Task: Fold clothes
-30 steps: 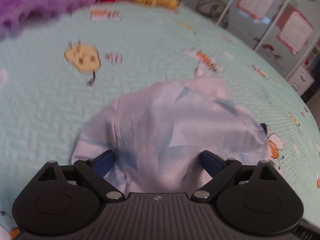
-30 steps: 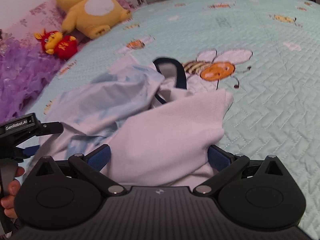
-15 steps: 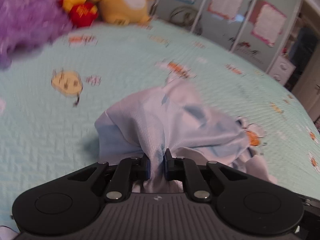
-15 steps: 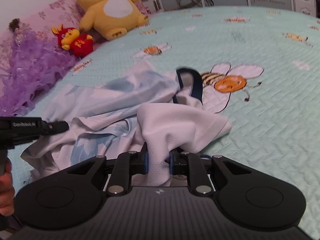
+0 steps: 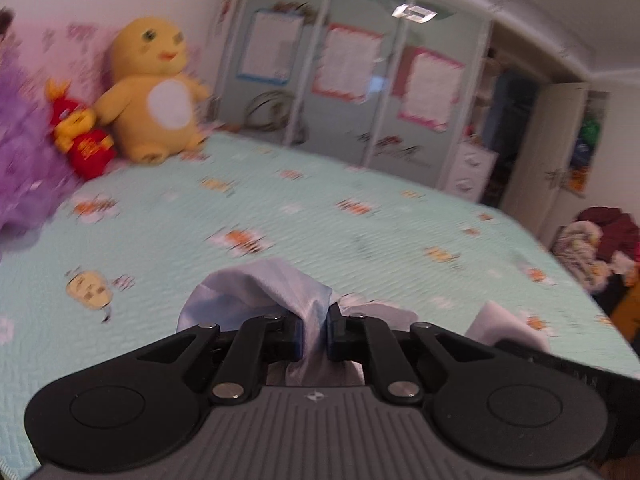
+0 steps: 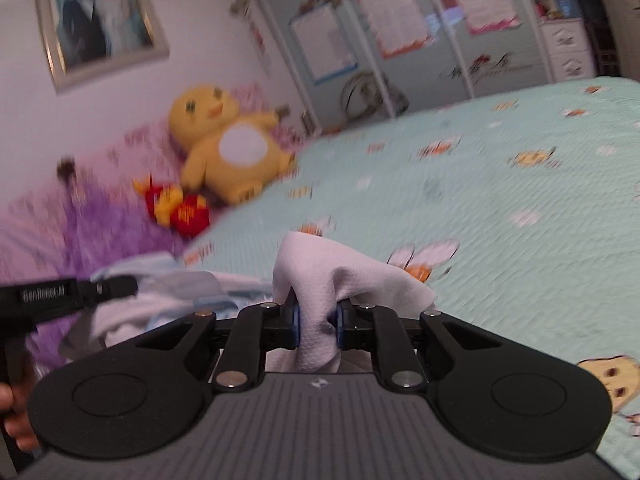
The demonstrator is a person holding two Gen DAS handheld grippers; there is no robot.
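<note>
gripping garment (image 5: 276, 288), both grippers raised

Soft matt cloth garment (image 5: 276, 288), quilted bedspread (image 5: 360, 236)

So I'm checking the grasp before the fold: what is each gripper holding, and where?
Both are shut on the garment: left gripper pinches a bunched pale-blue fold, right gripper a bunched white fold.

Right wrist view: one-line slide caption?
Right gripper shut on a bunch of the white garment above the mint bedspread, yellow plush toy behind.
</note>
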